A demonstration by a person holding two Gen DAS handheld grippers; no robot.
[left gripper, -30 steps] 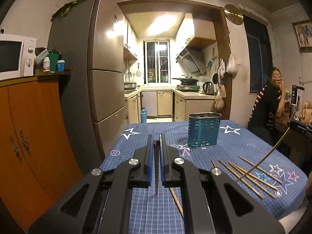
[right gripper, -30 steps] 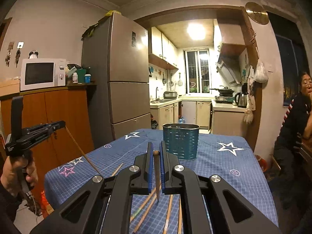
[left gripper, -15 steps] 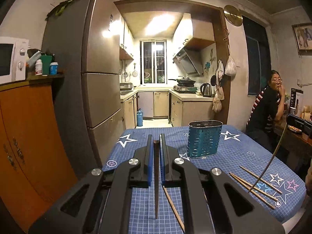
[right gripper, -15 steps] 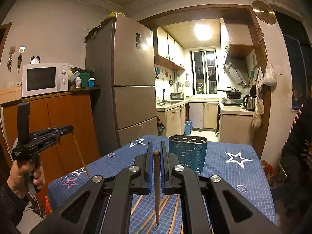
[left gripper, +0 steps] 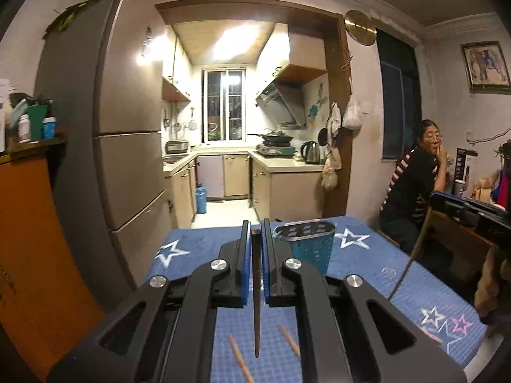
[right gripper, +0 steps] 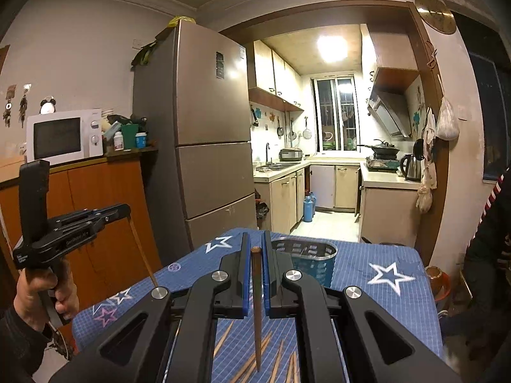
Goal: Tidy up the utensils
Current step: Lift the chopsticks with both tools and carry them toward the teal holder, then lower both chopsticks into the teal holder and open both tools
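Loose chopsticks [right gripper: 255,362] clearer rightward

A square ceiling lamp [right gripper: 332,48] in the far kitchen burns white and throws glare onto the tall brushed-metal refrigerator [left gripper: 127,127]. The near room is dimmer, its blue star-printed cloth on the counter [right gripper: 383,274] evenly lit. Fisheye optics bow walls and door frames; corners fall to black. Close foreground parts look soft and the picture grainy.
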